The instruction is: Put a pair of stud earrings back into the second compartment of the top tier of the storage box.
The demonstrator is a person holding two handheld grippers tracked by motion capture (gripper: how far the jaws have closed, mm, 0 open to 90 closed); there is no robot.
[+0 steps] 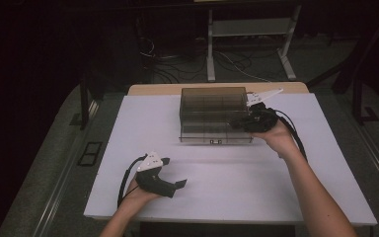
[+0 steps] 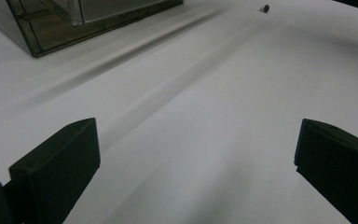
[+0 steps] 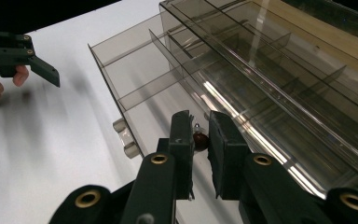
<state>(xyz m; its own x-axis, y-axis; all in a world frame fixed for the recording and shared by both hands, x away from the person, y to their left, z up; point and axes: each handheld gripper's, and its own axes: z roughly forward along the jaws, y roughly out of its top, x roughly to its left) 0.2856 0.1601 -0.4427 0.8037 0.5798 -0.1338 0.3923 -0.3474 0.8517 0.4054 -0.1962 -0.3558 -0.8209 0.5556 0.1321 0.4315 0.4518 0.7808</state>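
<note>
A smoky clear plastic drawer box (image 1: 212, 106) stands at the far middle of the white table (image 1: 128, 148). Its bottom drawer (image 1: 216, 134) is pulled out, showing divided compartments (image 3: 140, 79). My right gripper (image 1: 236, 122) reaches over the drawer's right end. In the right gripper view this gripper (image 3: 199, 128) is shut on a small dark red round piece (image 3: 199, 141) held above a drawer compartment. My left gripper (image 1: 174, 172) rests near the front left of the table, its jaws wide open (image 2: 196, 154) with nothing between them.
Another small dark round piece (image 2: 265, 8) lies on the white table, far ahead of my left gripper. The drawer's front carries two small knobs (image 3: 126, 140). A wooden strip (image 1: 153, 89) edges the table behind the box. Cables and a white stand (image 1: 249, 29) lie beyond.
</note>
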